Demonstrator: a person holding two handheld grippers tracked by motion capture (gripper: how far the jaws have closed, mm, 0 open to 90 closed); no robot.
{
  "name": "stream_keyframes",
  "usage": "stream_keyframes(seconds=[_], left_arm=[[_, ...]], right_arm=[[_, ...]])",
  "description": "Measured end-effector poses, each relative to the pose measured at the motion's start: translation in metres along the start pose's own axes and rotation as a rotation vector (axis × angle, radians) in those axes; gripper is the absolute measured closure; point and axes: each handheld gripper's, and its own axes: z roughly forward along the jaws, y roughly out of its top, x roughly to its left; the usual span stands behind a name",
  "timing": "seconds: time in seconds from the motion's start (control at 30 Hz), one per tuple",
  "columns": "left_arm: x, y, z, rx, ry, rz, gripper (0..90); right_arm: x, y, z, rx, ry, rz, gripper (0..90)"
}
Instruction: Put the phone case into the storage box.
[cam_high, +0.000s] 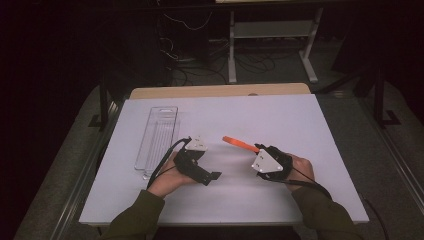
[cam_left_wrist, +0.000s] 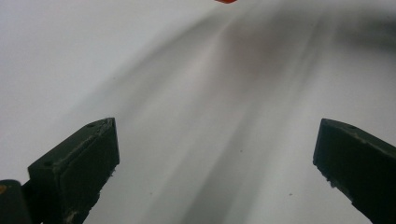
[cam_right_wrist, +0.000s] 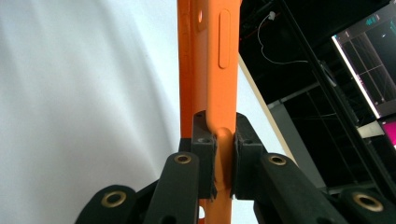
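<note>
My right gripper (cam_high: 259, 149) is shut on one end of a flat orange plastic piece (cam_high: 237, 142), which sticks out to the left just above the white table top (cam_high: 280, 117). In the right gripper view the pads (cam_right_wrist: 204, 154) clamp the orange piece (cam_right_wrist: 219, 56) edge-on; a small round hole and an oblong slot show in it. My left gripper (cam_high: 207, 162) rests left of it on the table, open, jaws wide apart with nothing between them. In the left gripper view the left gripper (cam_left_wrist: 215, 154) looks over bare white surface, with the orange piece's tip (cam_left_wrist: 226, 1) at the top edge.
A long clear plastic tray (cam_high: 157, 137) lies at the table's left, lengthwise front to back, just left of my left hand. A wooden strip (cam_high: 220, 91) borders the far edge. Beyond it are dark floor, cables and a metal stand (cam_high: 272, 35).
</note>
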Motion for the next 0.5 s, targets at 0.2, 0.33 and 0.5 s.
stream_keyframes(seconds=[0.2, 0.33, 0.5], left_arm=[[0.0020, 0.0000, -0.0008, 0.004, -0.001, 0.004, 0.0], [0.0022, 0.0000, -0.0009, -0.001, 0.002, 0.003, 0.0], [0.0025, -0.0001, -0.0002, -0.003, -0.004, 0.002, 0.0]], right_arm=[[-0.0019, -0.0008, 0.0018, 0.014, 0.031, 0.033, 80.6], [-0.0037, -0.0021, 0.0040, 0.025, 0.046, 0.058, 80.6], [-0.0057, -0.0026, 0.0044, 0.023, 0.063, 0.094, 80.6]])
